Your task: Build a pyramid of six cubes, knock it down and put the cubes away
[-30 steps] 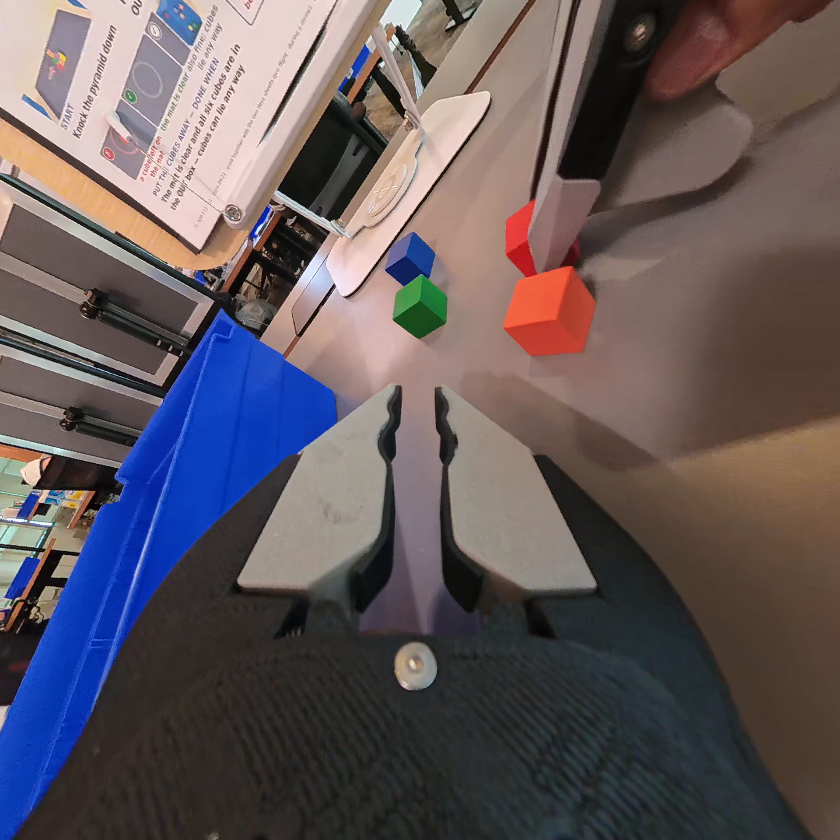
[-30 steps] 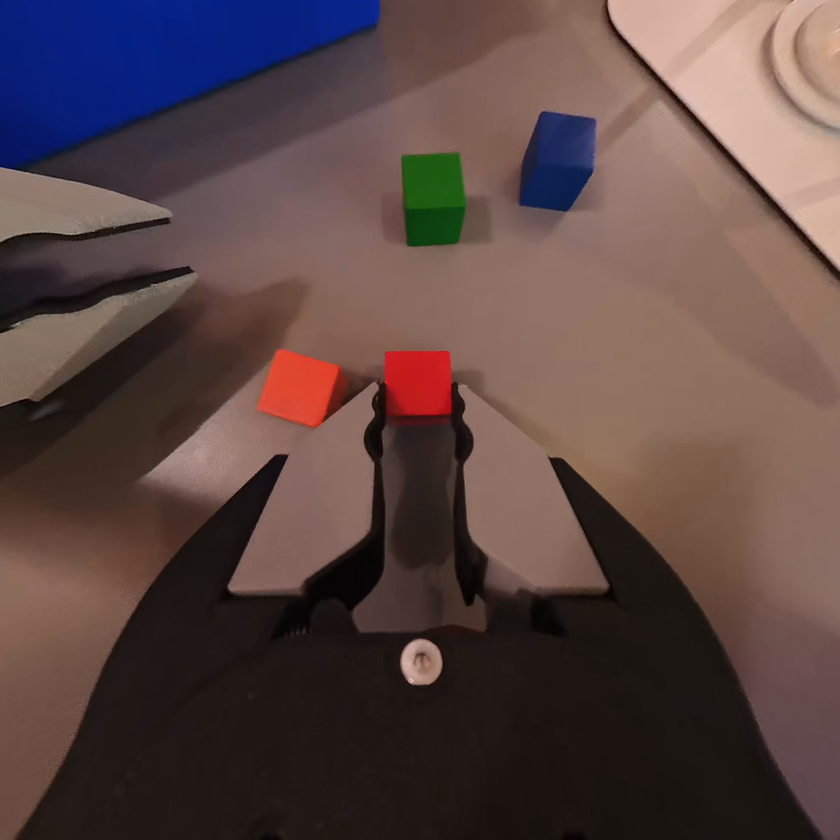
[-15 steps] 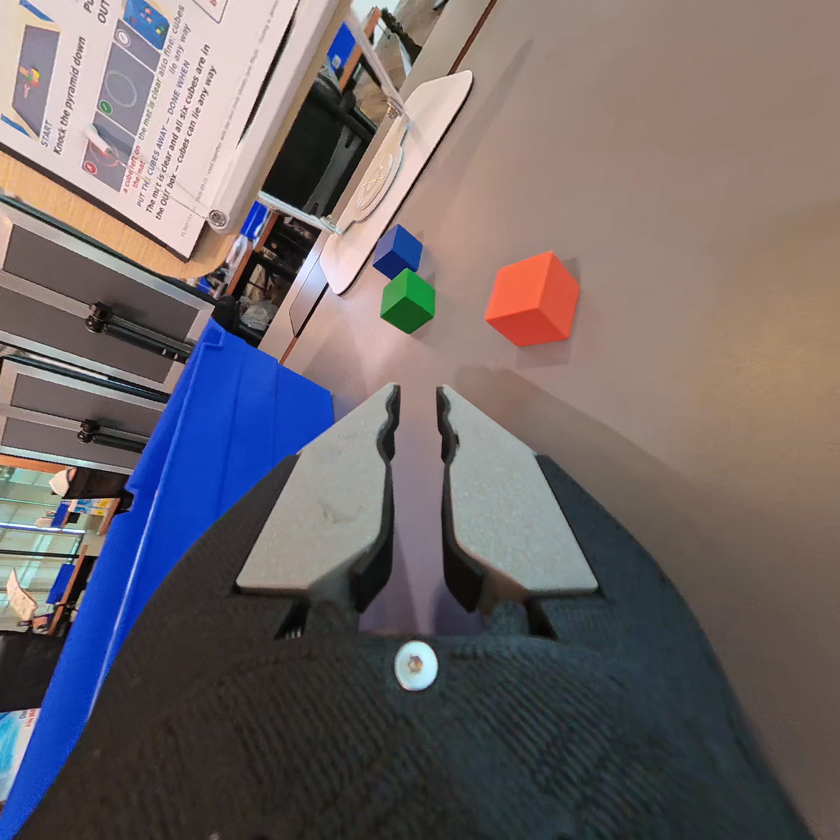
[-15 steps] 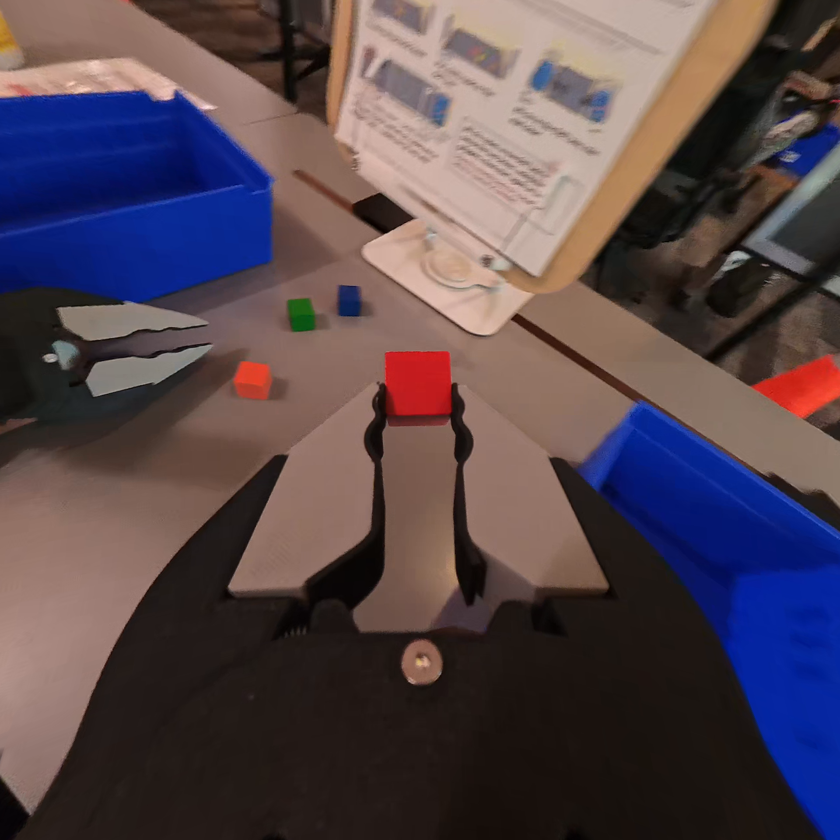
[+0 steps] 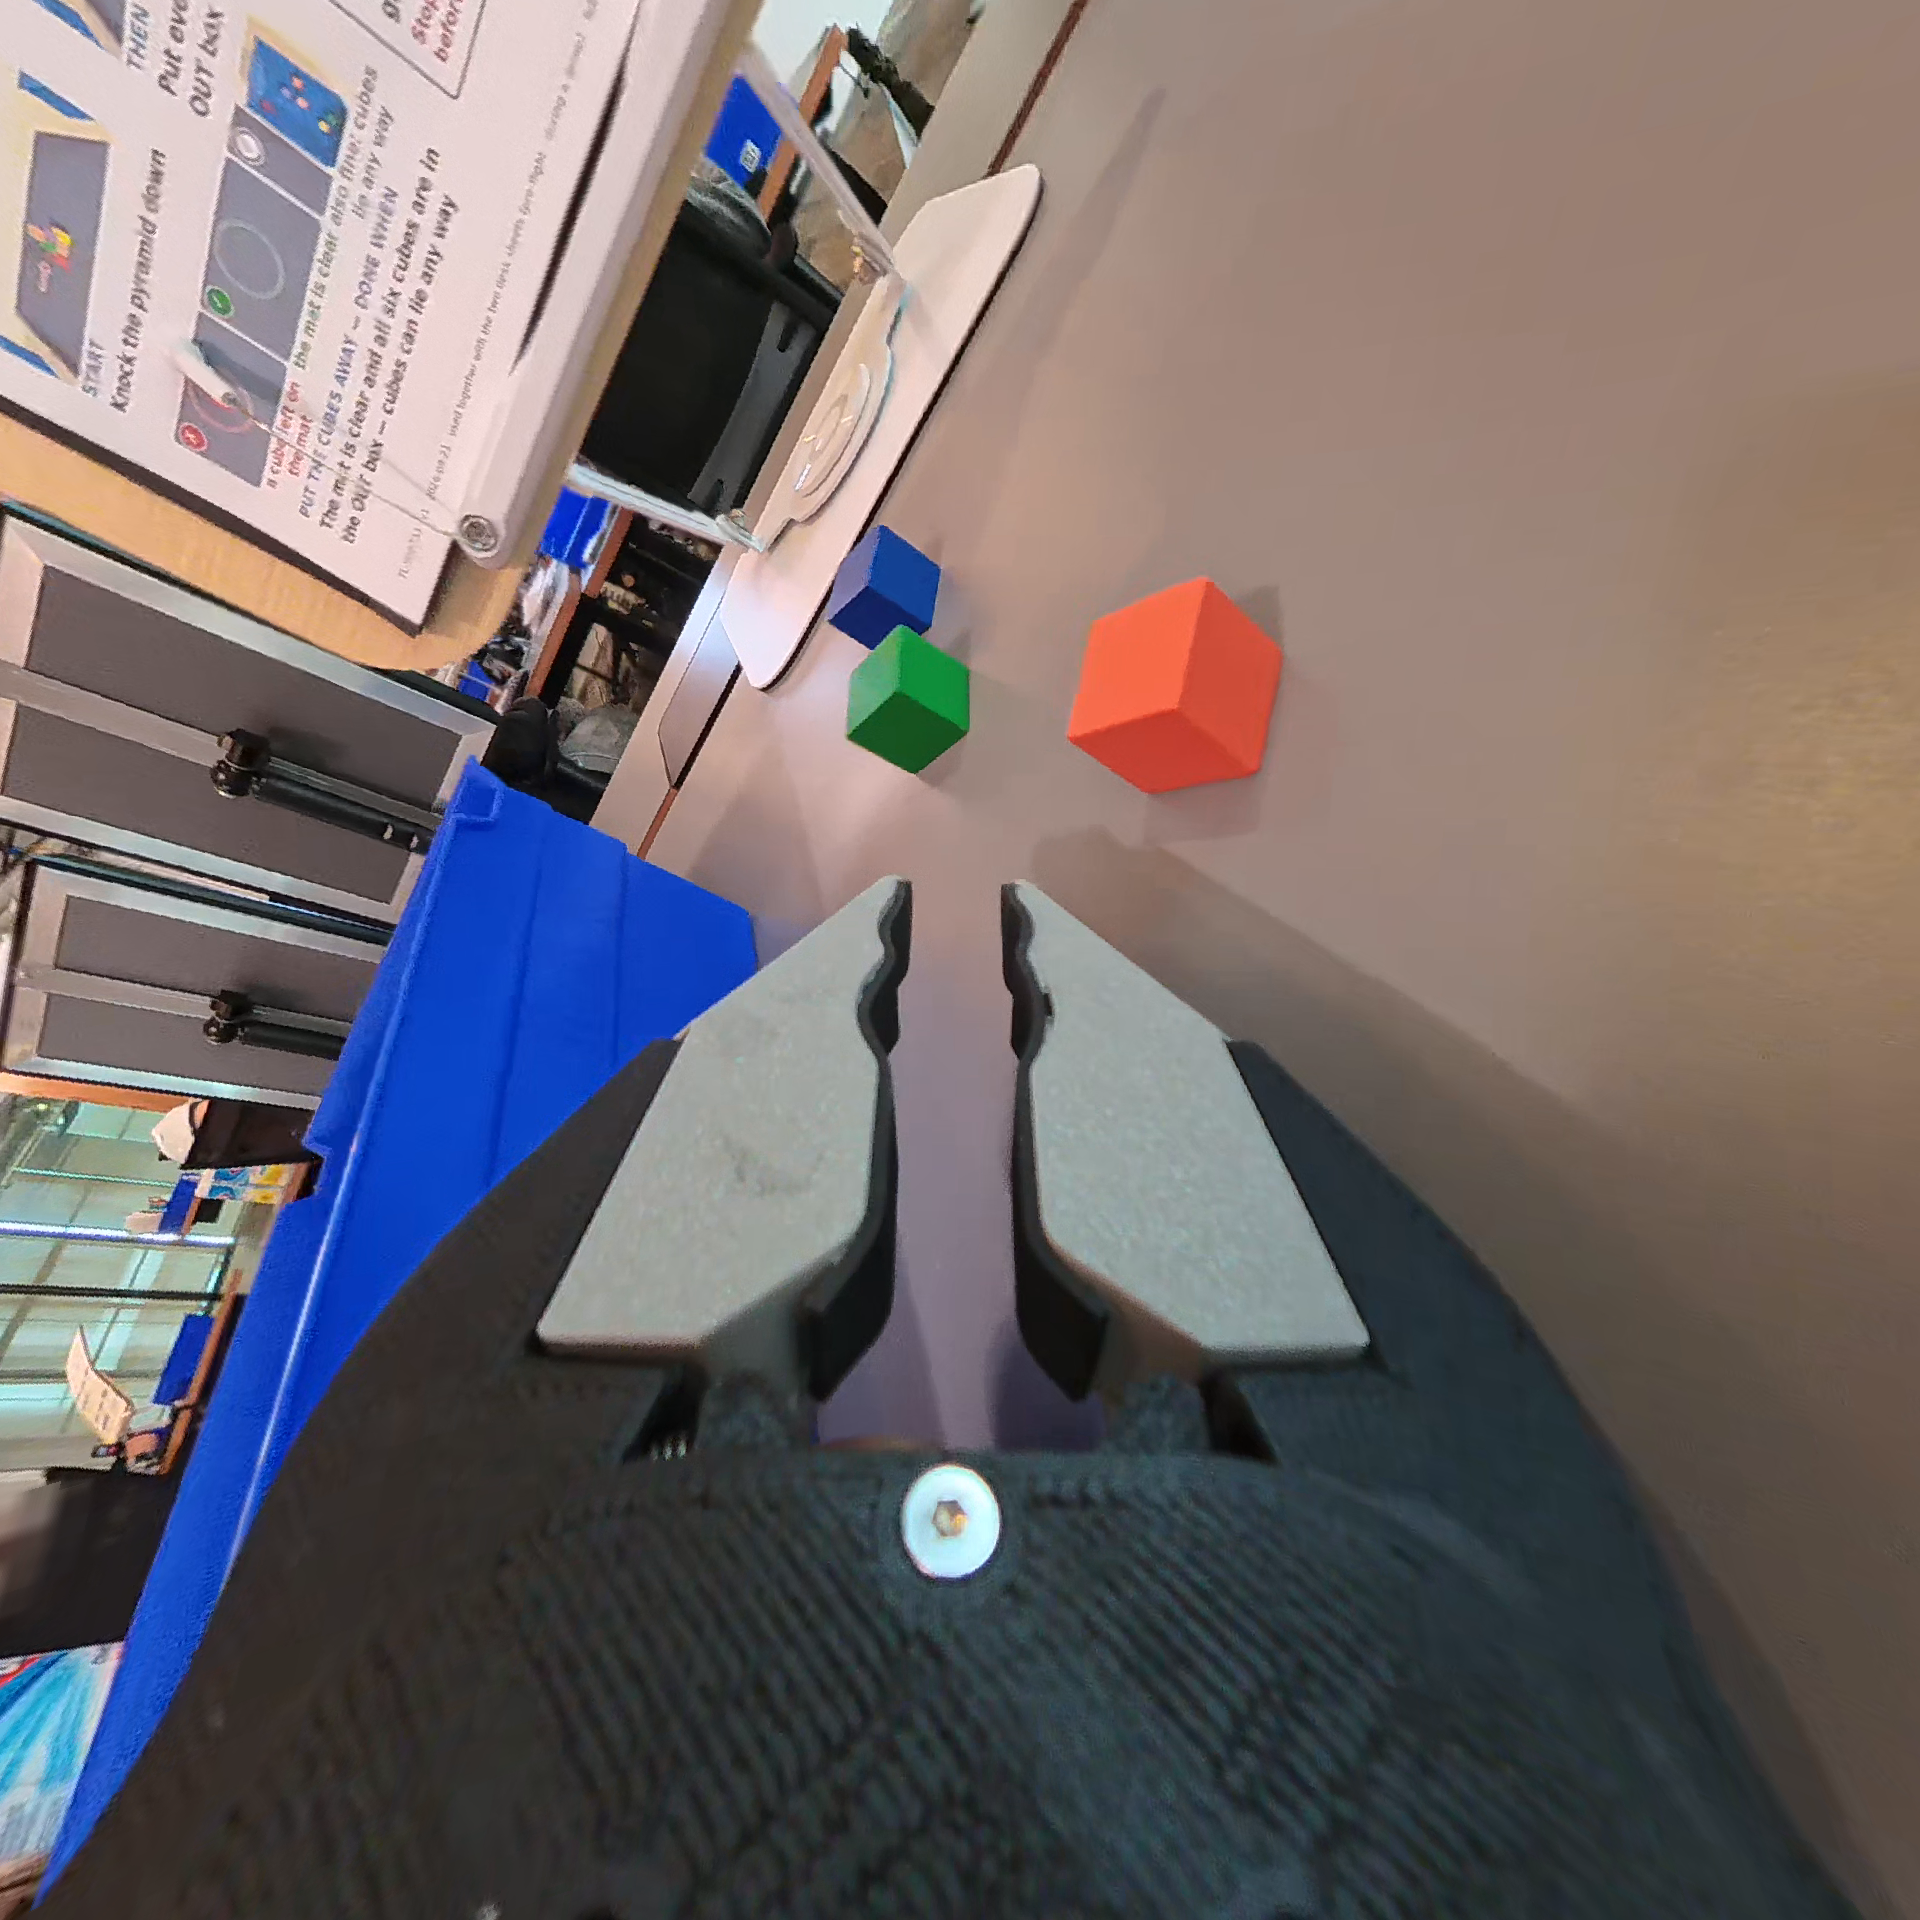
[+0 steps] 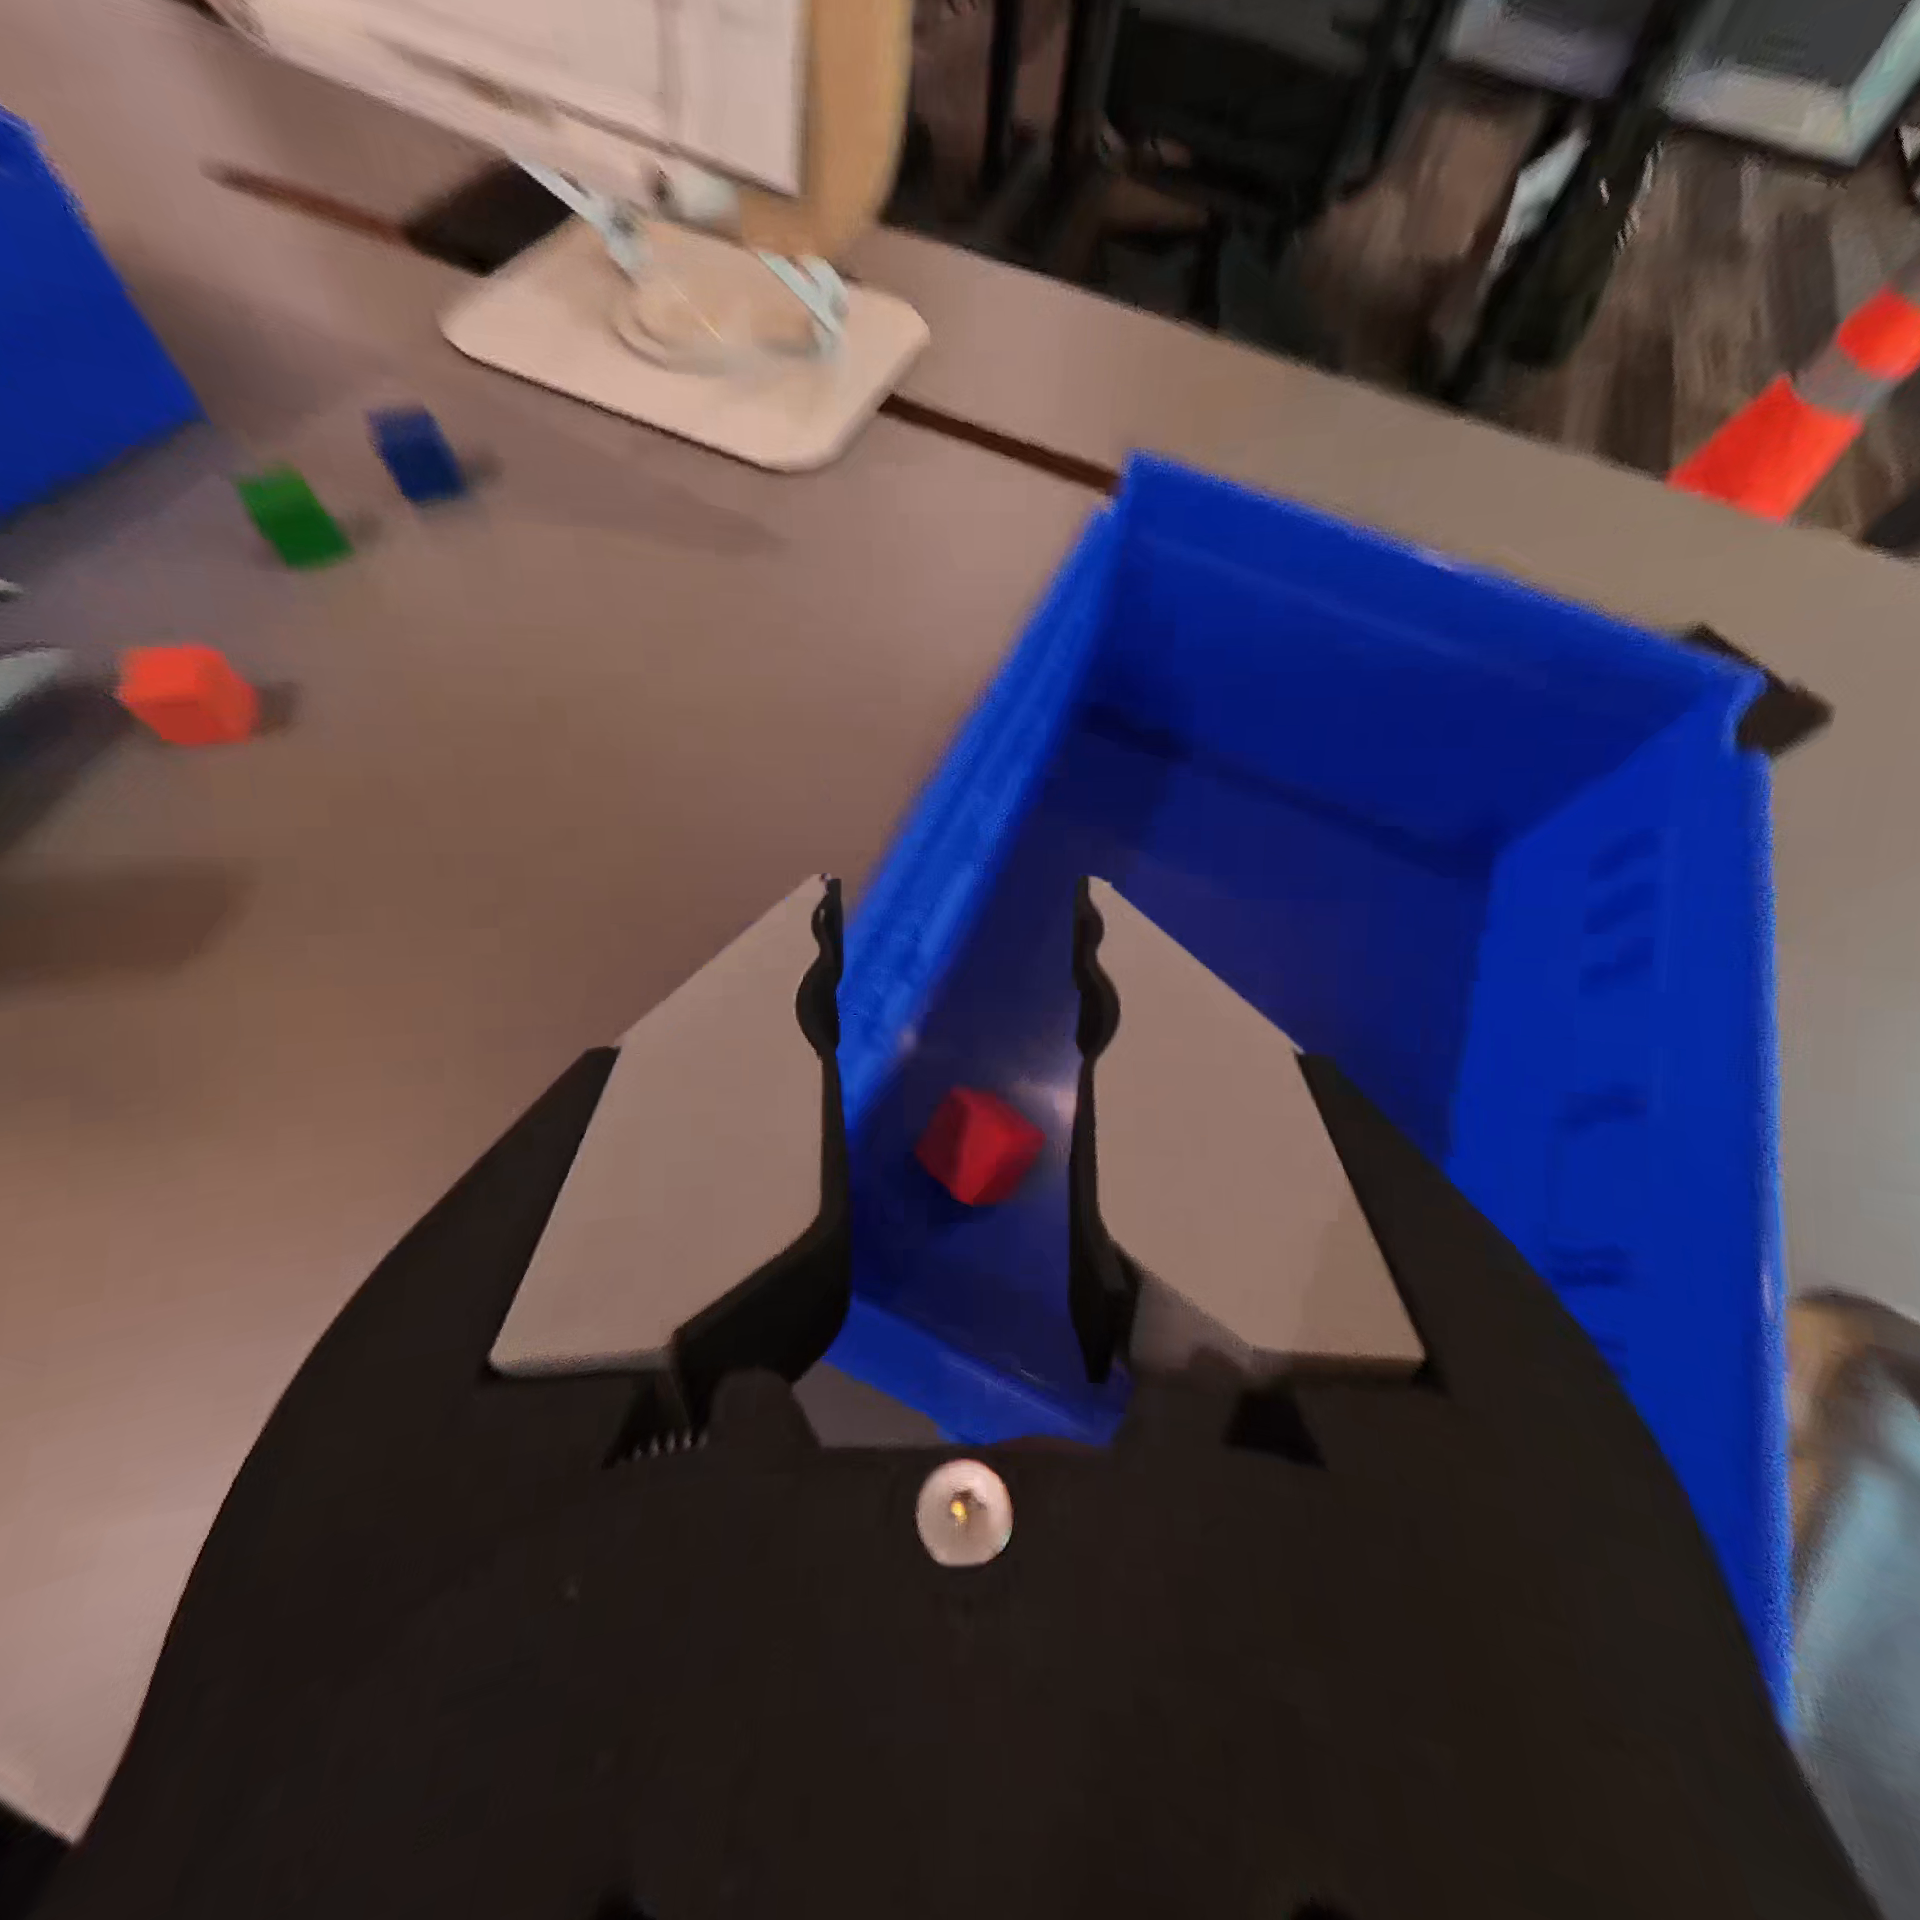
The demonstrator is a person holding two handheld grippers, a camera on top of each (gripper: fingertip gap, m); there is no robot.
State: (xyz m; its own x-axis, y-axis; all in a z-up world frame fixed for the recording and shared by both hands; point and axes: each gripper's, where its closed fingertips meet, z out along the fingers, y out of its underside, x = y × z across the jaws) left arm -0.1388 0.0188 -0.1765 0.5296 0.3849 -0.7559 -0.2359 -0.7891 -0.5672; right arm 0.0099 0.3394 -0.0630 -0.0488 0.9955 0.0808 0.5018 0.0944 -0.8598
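While our right gripper [image 6: 954, 904] hangs wide open and empty over the blue bin [image 6: 1621, 935], we risk clipping its near wall when we withdraw. Inside that bin, the red cube [image 6: 977, 1143] lies tilted below the jaws, touching neither. Our left gripper [image 5: 956, 914], narrowly parted and empty, points toward the orange cube [image 5: 1174, 686], well outside the bin.
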